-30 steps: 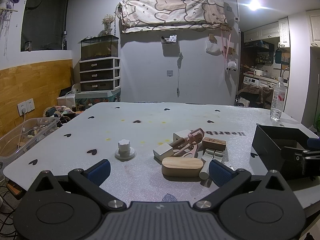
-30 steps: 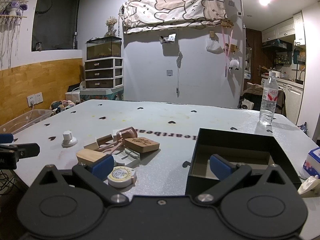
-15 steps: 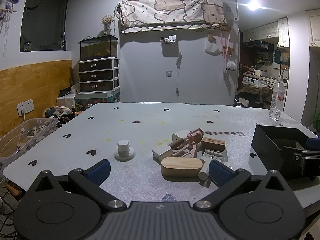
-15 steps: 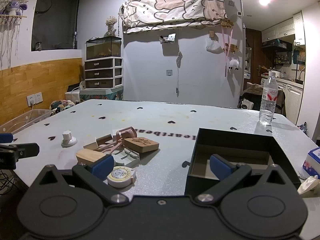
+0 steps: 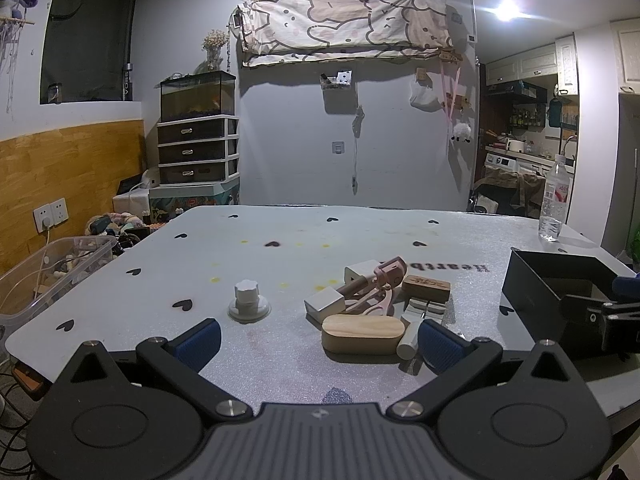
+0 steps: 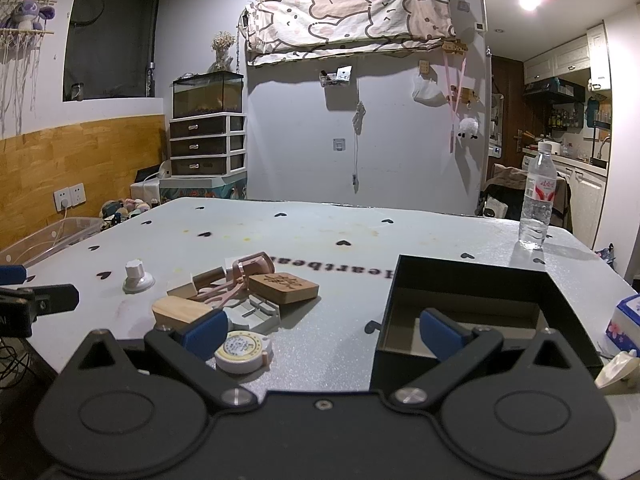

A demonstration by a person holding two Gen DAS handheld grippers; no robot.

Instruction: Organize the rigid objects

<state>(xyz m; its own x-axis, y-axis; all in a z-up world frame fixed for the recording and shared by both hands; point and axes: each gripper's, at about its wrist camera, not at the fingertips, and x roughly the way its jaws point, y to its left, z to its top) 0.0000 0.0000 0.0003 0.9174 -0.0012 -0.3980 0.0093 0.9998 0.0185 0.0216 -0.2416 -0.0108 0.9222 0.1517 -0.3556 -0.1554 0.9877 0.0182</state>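
Observation:
A heap of small items lies mid-table: a pale wooden oval block (image 5: 362, 334), a carved brown wooden block (image 5: 425, 287) (image 6: 283, 287), a pink tool (image 5: 382, 284) and a grey plastic piece (image 6: 256, 312). A round tape measure (image 6: 242, 350) lies nearest the front edge. A white knob on a suction base (image 5: 248, 300) (image 6: 137, 277) stands apart to the left. An open black box (image 6: 468, 312) (image 5: 552, 288) sits at the right. My left gripper (image 5: 318, 340) is open before the heap. My right gripper (image 6: 322, 330) is open, its right finger in front of the box.
A water bottle (image 6: 538, 204) stands at the table's far right. A blue-and-white packet (image 6: 624, 322) and a cream object (image 6: 618, 372) lie right of the box. A clear plastic bin (image 5: 52, 268) sits on the floor left of the table (image 5: 320, 240).

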